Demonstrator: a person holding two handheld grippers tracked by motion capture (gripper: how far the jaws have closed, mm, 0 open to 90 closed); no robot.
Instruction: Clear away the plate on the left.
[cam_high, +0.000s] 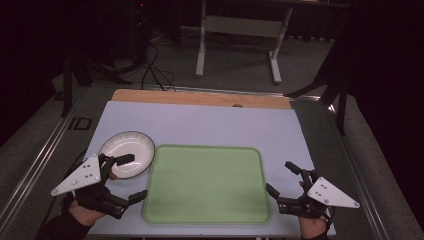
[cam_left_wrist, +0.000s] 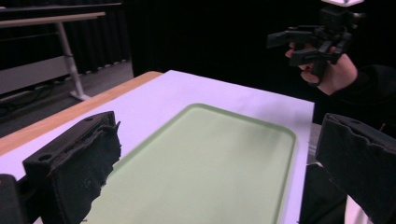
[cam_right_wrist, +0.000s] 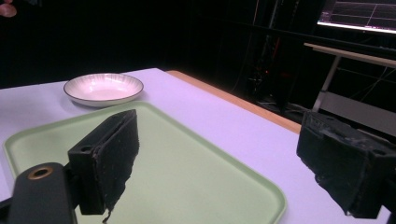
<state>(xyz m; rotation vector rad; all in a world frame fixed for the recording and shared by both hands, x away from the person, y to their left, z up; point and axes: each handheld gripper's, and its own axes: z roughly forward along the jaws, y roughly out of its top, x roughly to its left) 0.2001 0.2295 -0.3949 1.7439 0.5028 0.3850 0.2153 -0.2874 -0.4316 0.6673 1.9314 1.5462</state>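
- High view: a green tray (cam_high: 207, 184) is seen lying flat on the pale mat (cam_high: 210, 125) that covers the table, near the person's edge.
- A white plate (cam_high: 131, 148) with a dark rim is set just beside the tray's far left corner; whether the two touch cannot be told.
- The left gripper (cam_high: 131, 179) is held at the tray's left side, jaws spread wide. One jaw is seen over the plate's near part and the other at the tray's near left edge. Nothing is held.
- The right gripper (cam_high: 281, 178) is held at the tray's right side, jaws wide apart and nothing gripped between them.
- Left gripper view: the two black jaws are seen far apart, with the tray (cam_left_wrist: 201, 163) lying between them and below.
- The right gripper (cam_left_wrist: 299, 46) is seen farther off, raised in a hand (cam_left_wrist: 334, 72) beyond the tray's far side.
- Right gripper view: the jaws are seen wide apart above the tray (cam_right_wrist: 177, 172), with nothing between them.
- The plate (cam_right_wrist: 103, 88) is seen beyond the tray's far end, upright on the mat (cam_right_wrist: 224, 121) and holding nothing.
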